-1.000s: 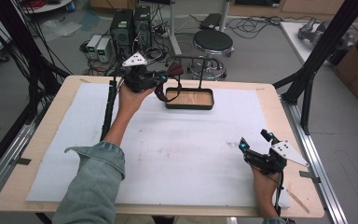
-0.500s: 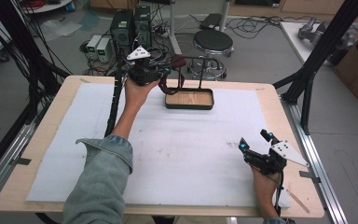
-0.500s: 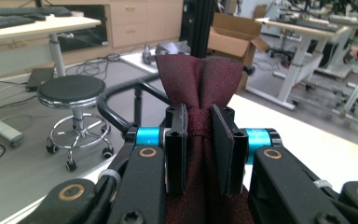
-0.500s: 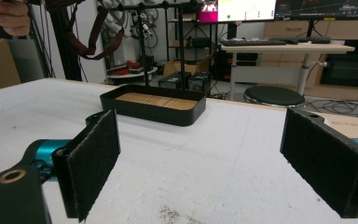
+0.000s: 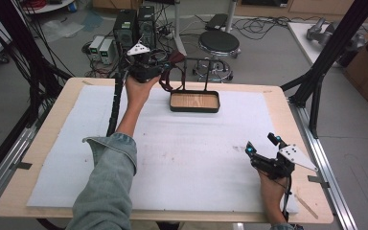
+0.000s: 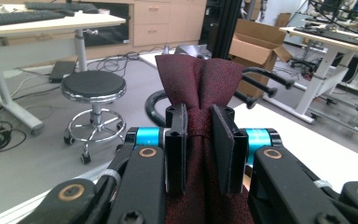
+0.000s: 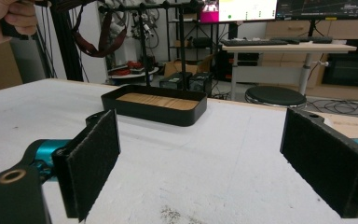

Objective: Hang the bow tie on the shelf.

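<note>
honestly, the weak point here is the grip: the left claw is closed tight on a dark red necktie, which bunches above the jaws and trails in a loop below the hand, raised near the top bar of the black rack at the far edge of the tabletop. the cloth looks slick and is pinched along a narrow band, so a tug or twist could let it slide out and drop into the wooden-floored tray or behind the tabletop. the hanging loop could also snag on the rack's pegs and tip the light stand. the right claw rests wide open and empty near the front right corner, too far off to steady anything.
</note>
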Demonstrator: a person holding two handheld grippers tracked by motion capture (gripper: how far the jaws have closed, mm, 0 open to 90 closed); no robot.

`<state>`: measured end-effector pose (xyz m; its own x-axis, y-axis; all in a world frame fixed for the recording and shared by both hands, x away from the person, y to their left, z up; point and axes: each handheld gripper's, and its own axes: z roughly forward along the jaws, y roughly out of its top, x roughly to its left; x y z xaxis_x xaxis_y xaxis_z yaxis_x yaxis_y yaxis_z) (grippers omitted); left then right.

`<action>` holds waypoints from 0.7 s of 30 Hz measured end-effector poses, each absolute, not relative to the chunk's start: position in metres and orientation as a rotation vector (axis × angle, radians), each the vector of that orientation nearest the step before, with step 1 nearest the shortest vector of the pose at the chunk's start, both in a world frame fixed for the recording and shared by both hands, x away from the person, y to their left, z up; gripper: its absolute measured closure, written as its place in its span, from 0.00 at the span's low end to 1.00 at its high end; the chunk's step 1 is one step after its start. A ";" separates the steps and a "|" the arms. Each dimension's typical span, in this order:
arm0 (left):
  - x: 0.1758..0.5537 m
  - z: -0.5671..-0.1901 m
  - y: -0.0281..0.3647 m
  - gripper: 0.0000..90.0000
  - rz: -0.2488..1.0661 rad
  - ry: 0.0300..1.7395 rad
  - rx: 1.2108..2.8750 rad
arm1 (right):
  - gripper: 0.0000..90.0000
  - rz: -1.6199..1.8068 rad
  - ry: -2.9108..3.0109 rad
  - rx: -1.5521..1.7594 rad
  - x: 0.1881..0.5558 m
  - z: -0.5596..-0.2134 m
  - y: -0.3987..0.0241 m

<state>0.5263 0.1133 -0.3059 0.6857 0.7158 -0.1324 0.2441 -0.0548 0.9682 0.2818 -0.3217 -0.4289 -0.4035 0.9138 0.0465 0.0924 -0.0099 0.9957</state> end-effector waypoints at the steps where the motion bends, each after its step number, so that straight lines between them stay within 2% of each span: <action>1: 0.527 -0.307 0.115 0.84 0.462 0.807 1.624 | 0.12 1.492 1.569 1.074 0.282 -0.429 -0.321; 21: 0.536 -0.328 0.118 0.81 0.503 0.866 1.646 | 0.12 1.492 1.574 1.073 0.282 -0.429 -0.322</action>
